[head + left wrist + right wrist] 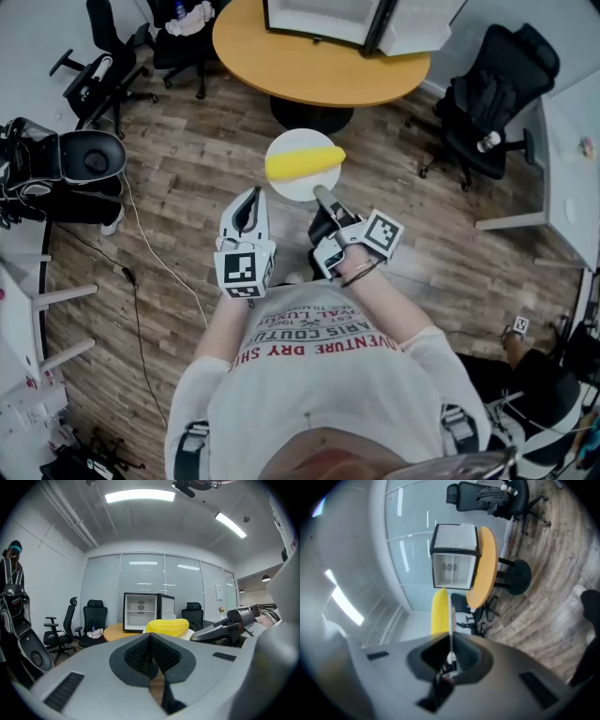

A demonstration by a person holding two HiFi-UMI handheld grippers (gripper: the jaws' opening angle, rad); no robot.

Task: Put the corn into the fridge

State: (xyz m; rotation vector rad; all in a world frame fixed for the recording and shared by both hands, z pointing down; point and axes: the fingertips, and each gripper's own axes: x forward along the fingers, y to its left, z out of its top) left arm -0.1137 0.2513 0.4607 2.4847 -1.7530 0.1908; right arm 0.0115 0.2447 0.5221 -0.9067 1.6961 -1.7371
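Note:
A yellow corn cob lies on a white plate held out in front of me above the wood floor. My right gripper is shut on the plate's near rim. In the right gripper view the plate shows edge-on as a thin white line with the corn beside it. My left gripper hangs just left of the plate, shut and empty; its pads meet. Ahead, the small fridge stands with its door open on a round wooden table. The corn shows in front of it.
Black office chairs stand around the table, one at the right and others at the far left. A white desk is at the right. A cable trails over the floor, and black gear stands at the left.

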